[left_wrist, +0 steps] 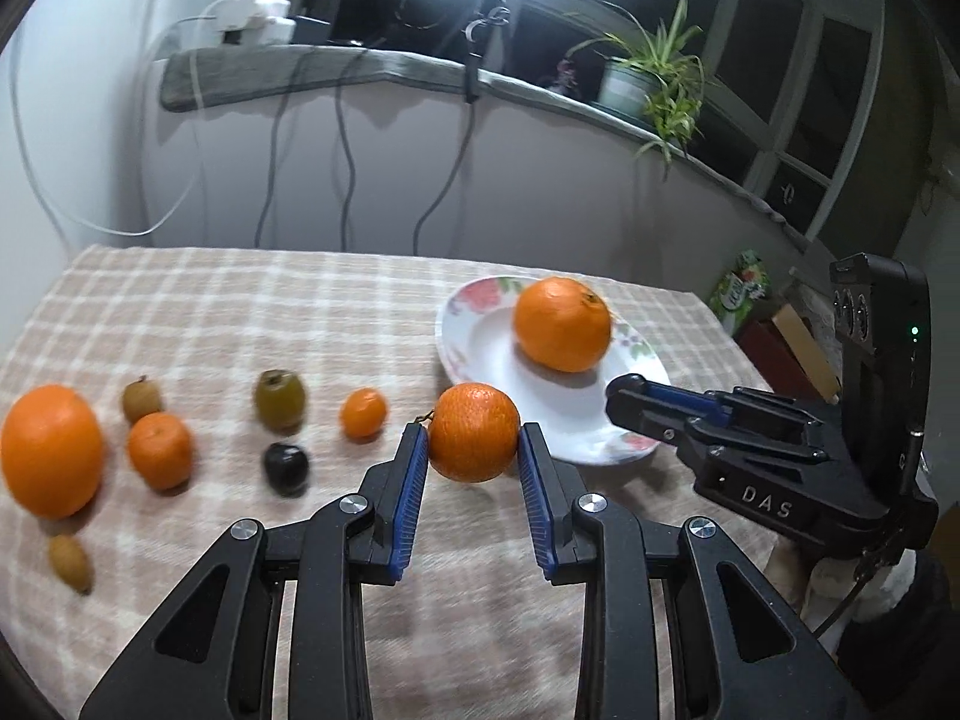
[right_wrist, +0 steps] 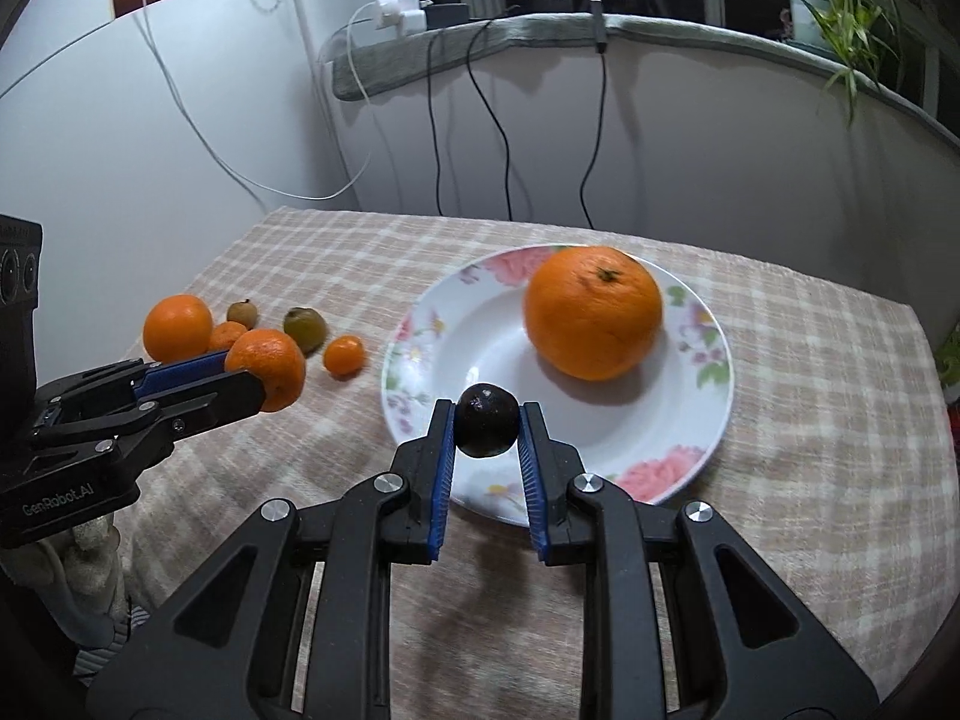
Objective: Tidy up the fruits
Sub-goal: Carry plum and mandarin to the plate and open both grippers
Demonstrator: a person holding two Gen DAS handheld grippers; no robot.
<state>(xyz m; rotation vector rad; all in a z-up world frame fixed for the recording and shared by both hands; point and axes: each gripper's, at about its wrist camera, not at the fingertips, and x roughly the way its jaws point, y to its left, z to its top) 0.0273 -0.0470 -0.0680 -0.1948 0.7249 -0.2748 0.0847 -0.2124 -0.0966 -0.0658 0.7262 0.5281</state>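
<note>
Orange mandarin (left_wrist: 473, 432) in left gripper (left_wrist: 473, 450)

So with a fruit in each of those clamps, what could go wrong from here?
The mandarin in the left gripper is round and pinched only at its sides, so it might slip and roll across the checked cloth.

The dark fruit in the right gripper is gripped near the fingertips, an easy hold to lose.

The big orange already fills much of the plate; a fruit set down carelessly could nudge it.
</note>
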